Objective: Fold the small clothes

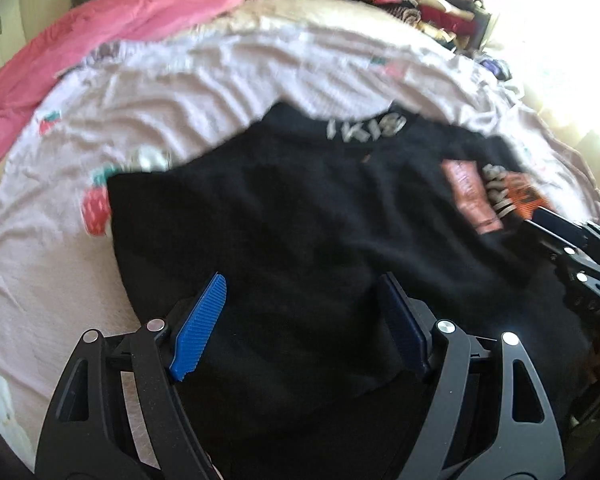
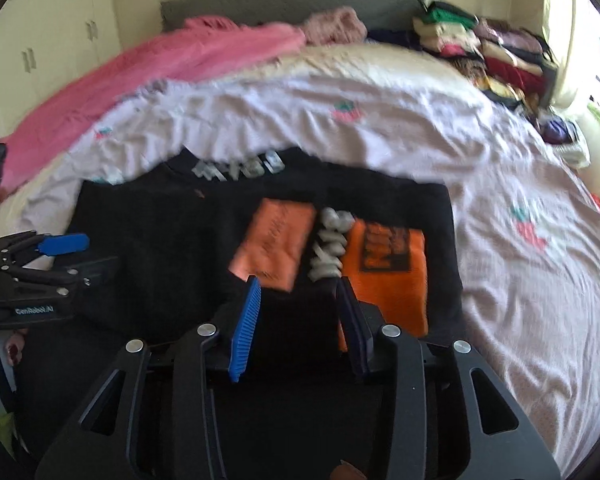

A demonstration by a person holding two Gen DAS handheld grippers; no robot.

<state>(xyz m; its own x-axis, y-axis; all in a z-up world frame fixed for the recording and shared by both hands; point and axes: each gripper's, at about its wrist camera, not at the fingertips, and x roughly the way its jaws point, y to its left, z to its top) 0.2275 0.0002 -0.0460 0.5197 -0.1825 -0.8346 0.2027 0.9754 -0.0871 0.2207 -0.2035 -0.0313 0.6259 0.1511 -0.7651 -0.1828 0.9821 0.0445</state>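
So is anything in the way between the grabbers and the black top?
No, nothing visible. The black top lies flat on the bedsheet, right under the left gripper and right gripper, both open.

black garment (image 1: 300, 216): matt soft cloth | bedsheet (image 1: 204, 76): wrinkled cloth | claw pads (image 2: 245, 330): ribbed blue plastic

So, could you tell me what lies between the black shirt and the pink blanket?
Only bare, wrinkled strawberry-print sheet separates the black shirt from the pink blanket, clearest in the right wrist view.
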